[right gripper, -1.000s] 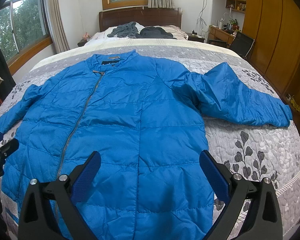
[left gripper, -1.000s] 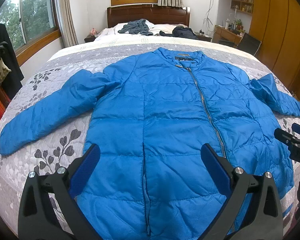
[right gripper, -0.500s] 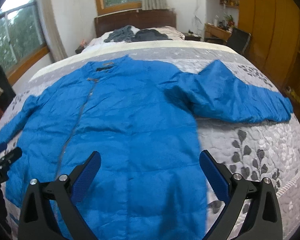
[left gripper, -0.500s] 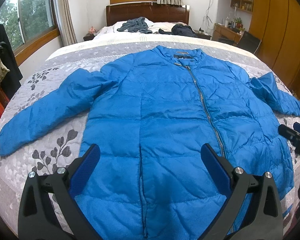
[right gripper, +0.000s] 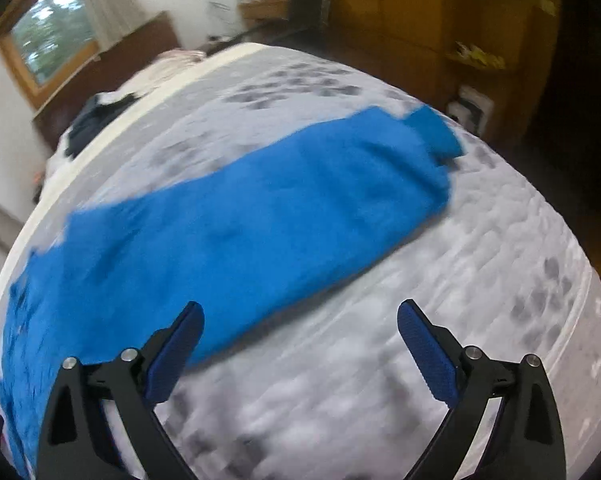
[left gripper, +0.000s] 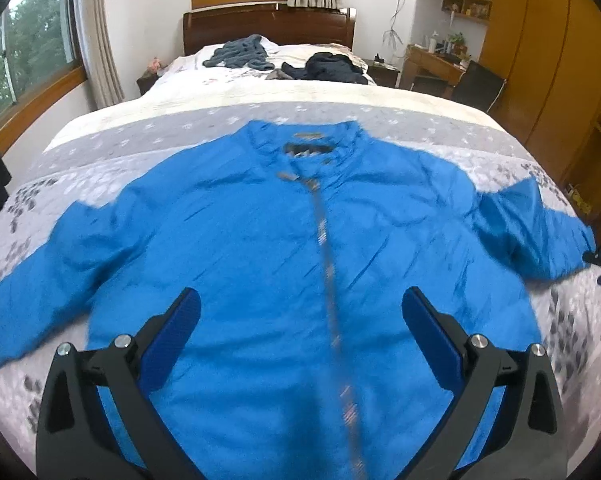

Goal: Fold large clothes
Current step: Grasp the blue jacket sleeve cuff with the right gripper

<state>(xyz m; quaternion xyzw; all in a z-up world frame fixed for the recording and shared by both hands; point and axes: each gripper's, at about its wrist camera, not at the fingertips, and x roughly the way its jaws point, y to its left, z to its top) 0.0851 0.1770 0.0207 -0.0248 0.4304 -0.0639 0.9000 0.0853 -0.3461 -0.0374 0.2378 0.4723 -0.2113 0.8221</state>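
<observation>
Blue quilted zip-front jacket (left gripper: pixel 284 264) is spread flat on the grey-and-white leaf-patterned bedspread (left gripper: pixel 148 140), collar far. Left claw (left gripper: pixel 300 312) is held agape above its hem; right claw (right gripper: pixel 300 328) agape near the right sleeve (right gripper: pixel 300 184). Dark wooden headboard (left gripper: pixel 268 26) far, orange-brown wardrobe (left gripper: pixel 548 60) right.

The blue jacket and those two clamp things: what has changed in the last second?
The right hand-held gripper has swung to the right and now faces the jacket's right-side sleeve. The left hand-held gripper has shifted to look up the zip. Both are open and hold nothing. The blue jacket still lies flat and unfolded on the bed.
</observation>
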